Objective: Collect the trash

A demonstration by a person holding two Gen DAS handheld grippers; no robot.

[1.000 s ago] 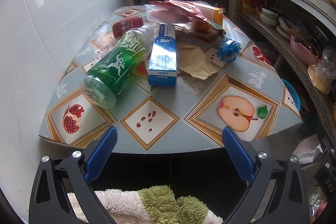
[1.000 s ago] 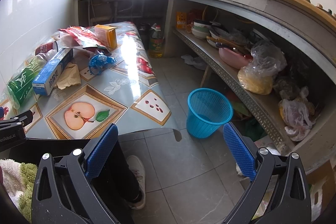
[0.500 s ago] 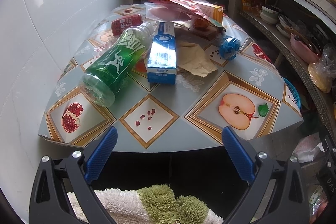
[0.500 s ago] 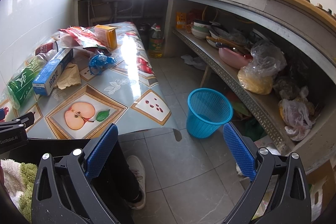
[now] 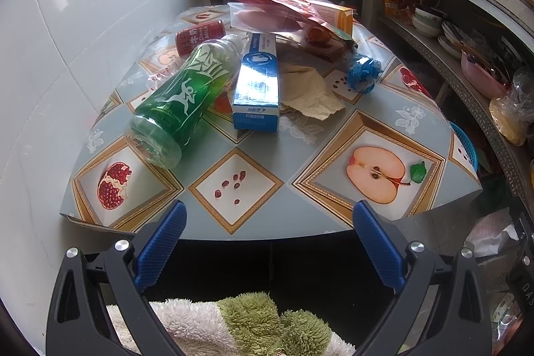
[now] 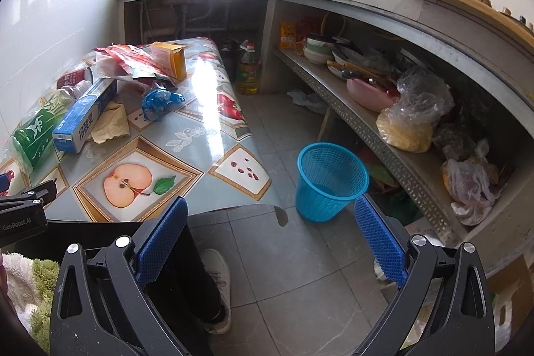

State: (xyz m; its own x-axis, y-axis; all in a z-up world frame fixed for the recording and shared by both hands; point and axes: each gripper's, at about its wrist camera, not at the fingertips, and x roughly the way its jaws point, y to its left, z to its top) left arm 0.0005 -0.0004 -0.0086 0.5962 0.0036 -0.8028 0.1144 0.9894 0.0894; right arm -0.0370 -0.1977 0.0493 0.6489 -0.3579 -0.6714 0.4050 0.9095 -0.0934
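Note:
Trash lies on a table with a fruit-print cloth [image 5: 333, 135]: a green plastic bottle [image 5: 180, 99] on its side, a blue and white box [image 5: 257, 85], a red can [image 5: 197, 37], crumpled brown paper [image 5: 307, 89], a blue wad [image 5: 363, 74], red wrappers [image 5: 287, 9] and an orange box [image 5: 337, 14]. My left gripper [image 5: 267, 242] hovers open and empty just short of the table's near edge. My right gripper [image 6: 270, 236] is open and empty over the floor, with a blue mesh bin [image 6: 330, 179] ahead of it on the tiles beside the table [image 6: 213, 109].
A white tiled wall [image 5: 66, 39] borders the table's left. A long shelf [image 6: 367, 122] with bowls and plastic bags runs along the right. An oil bottle [image 6: 248, 72] stands on the floor behind the table. A person's leg and white shoe [image 6: 217, 272] are below the right gripper.
The left gripper's view has drifted slightly, so the table contents sit a little higher in frame. The right gripper has stayed put. Both remain open.

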